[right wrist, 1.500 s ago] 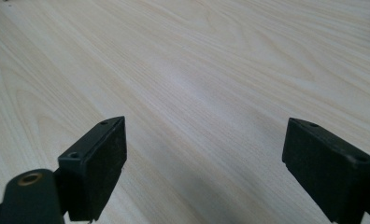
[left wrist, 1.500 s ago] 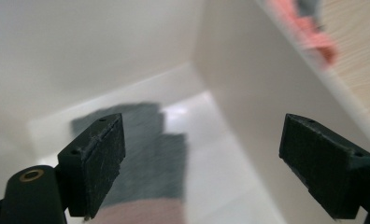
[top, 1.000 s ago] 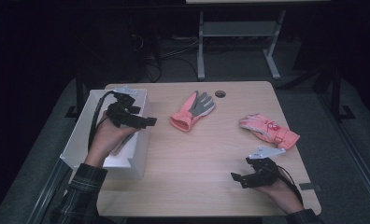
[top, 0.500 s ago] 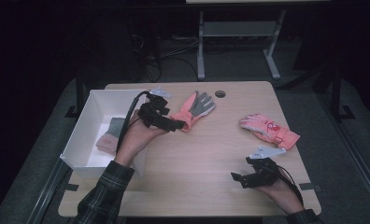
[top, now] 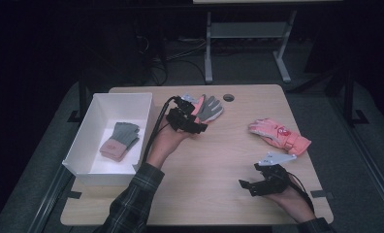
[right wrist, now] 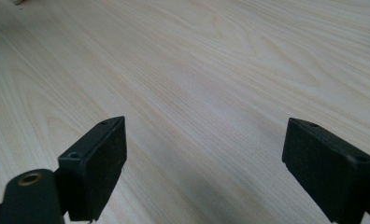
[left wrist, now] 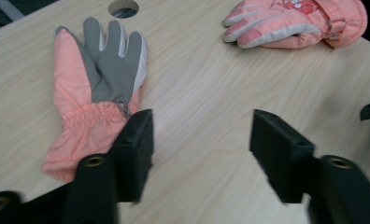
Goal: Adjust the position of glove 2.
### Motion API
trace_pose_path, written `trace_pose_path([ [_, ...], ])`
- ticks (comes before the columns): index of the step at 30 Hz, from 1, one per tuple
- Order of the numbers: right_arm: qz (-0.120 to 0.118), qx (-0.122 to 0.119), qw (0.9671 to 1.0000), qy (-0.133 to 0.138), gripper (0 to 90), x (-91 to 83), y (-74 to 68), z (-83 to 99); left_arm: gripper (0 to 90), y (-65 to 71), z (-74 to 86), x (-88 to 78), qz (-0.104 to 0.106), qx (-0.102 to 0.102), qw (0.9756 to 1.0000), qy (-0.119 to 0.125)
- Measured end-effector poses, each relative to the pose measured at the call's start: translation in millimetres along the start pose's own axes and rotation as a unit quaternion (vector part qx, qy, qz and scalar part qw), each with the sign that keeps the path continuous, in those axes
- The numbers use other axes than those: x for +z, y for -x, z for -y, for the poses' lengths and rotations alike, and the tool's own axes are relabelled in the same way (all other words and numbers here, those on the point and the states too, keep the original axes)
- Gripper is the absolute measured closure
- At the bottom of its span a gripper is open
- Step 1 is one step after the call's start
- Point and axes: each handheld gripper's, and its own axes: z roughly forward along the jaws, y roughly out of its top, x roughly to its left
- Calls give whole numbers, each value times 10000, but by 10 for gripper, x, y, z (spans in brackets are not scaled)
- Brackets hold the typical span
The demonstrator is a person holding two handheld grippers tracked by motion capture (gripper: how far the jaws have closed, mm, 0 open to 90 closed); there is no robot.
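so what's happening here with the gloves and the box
A person is sorting gloves into the white box, where a grey knit glove already lies. The left gripper is at the cuff of the pink and grey glove, jaws just closing, not gripping yet. The right gripper rests open. Another pink glove waits.
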Motion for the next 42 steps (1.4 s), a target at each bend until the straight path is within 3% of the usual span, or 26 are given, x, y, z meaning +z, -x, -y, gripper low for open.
trace_pose_path([
  [6, -46, 29, 10000, 33, 136, 8, -17, -6, 684, -153, 21, 239, -248, -17, 9997, -51],
  [8, -47, -15, 10000, 4, 136, 12, -17, 0, 775, -227, 48, 337, -464, -47, 9989, -77],
  [13, -75, -3, 10000, -3, 137, 12, -27, -7, 897, -444, 112, 536, -575, -192, 9979, -239],
  [16, -93, -23, 10000, -6, 137, 23, -23, -10, 899, -531, 120, 605, -639, -310, 9973, -164],
  [27, -109, -2, 9999, -17, 138, 21, -6, 0, 898, -774, 24, 833, -790, -286, 9959, -324],
  [35, -124, 47, 9999, 13, 138, 16, 2, 3, 900, -807, 68, 919, -615, -395, 9961, -503],
  [42, -124, 38, 9999, -2, 137, 22, -5, 1, 900, -727, 119, 894, -467, -383, 9966, -569],
])
